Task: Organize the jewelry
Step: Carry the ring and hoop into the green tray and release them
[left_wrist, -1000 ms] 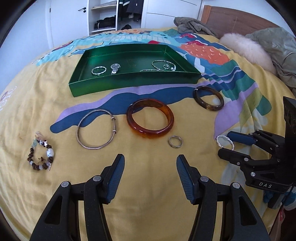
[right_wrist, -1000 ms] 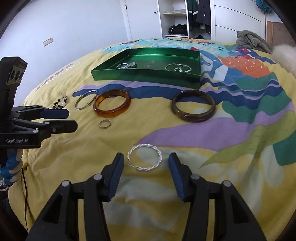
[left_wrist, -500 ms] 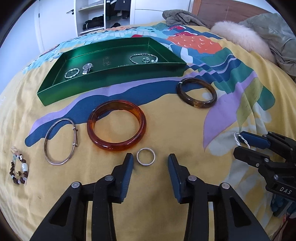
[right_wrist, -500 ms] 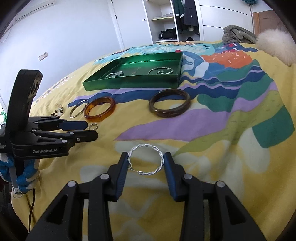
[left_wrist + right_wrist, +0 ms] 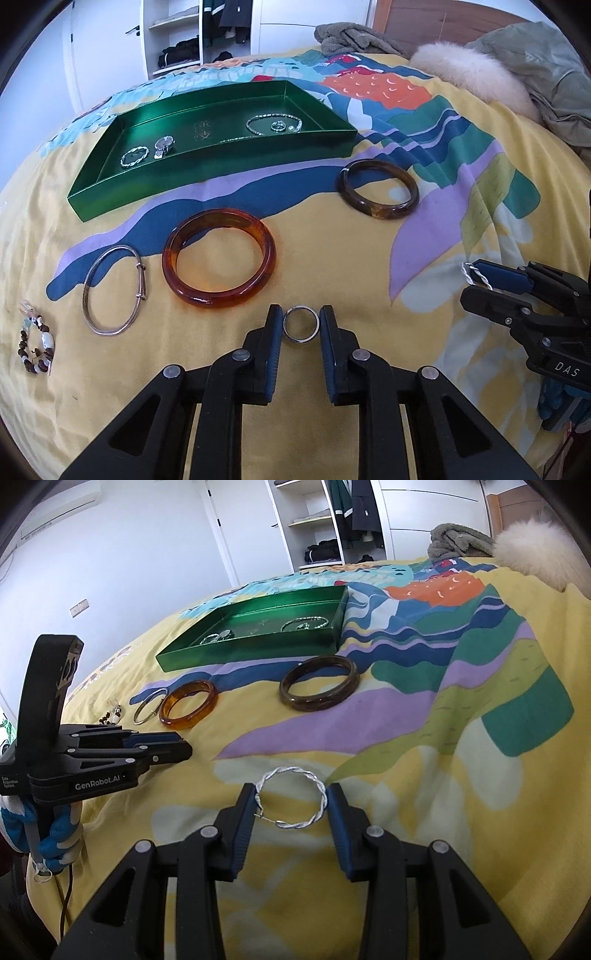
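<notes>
Left gripper (image 5: 301, 326) closing around small ring (image 5: 301, 324)—stiff, light, slippery; right gripper (image 5: 291, 805) pinches twisted silver hoop (image 5: 291, 802)—springy—across its width.

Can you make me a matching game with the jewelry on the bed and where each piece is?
Things:
1. small silver ring
2. twisted silver hoop
3. watch
4. beaded bracelet

Places:
A. inside the green tray
B. between the left tongs, which are closing
C. far left on the bed cover, alone
D. between the right tongs

Pairs: 1-B, 2-D, 3-A, 4-C
</notes>
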Demonstrator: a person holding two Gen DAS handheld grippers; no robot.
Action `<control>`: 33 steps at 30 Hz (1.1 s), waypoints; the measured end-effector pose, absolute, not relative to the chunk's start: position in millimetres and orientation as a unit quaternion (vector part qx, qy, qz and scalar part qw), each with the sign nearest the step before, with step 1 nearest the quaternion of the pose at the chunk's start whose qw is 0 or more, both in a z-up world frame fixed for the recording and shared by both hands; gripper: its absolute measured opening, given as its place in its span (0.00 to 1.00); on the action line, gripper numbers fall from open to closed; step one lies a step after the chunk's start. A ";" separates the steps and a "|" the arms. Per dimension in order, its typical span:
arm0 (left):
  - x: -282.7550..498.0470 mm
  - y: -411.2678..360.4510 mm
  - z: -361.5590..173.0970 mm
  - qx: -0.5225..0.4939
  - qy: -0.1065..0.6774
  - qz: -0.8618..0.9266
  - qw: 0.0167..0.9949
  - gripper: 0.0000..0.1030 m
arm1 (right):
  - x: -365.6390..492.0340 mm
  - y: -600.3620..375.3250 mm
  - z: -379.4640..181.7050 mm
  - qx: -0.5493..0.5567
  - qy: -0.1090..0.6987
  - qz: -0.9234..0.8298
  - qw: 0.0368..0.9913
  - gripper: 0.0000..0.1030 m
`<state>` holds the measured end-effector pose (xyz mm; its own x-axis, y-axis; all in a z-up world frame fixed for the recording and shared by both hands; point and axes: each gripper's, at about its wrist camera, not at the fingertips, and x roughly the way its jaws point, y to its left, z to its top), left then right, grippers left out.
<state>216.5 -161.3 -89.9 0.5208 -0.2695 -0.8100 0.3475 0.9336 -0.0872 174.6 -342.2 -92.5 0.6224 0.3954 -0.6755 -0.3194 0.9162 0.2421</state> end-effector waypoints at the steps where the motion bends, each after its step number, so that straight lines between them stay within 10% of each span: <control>1: 215.7 -161.0 -85.8 0.041 0.452 -0.182 0.872 0.19 | 174.3 -342.4 -90.6 0.051 0.385 0.198 0.900 0.35; 20: 337.0 -116.7 -11.9 0.012 0.398 -0.157 0.904 0.19 | 291.2 -288.2 -1.3 0.037 0.324 0.162 0.931 0.35; 33: 458.7 -91.4 -48.2 0.035 0.443 -0.066 0.894 0.19 | 429.4 -236.8 -43.3 0.019 0.391 0.137 0.910 0.35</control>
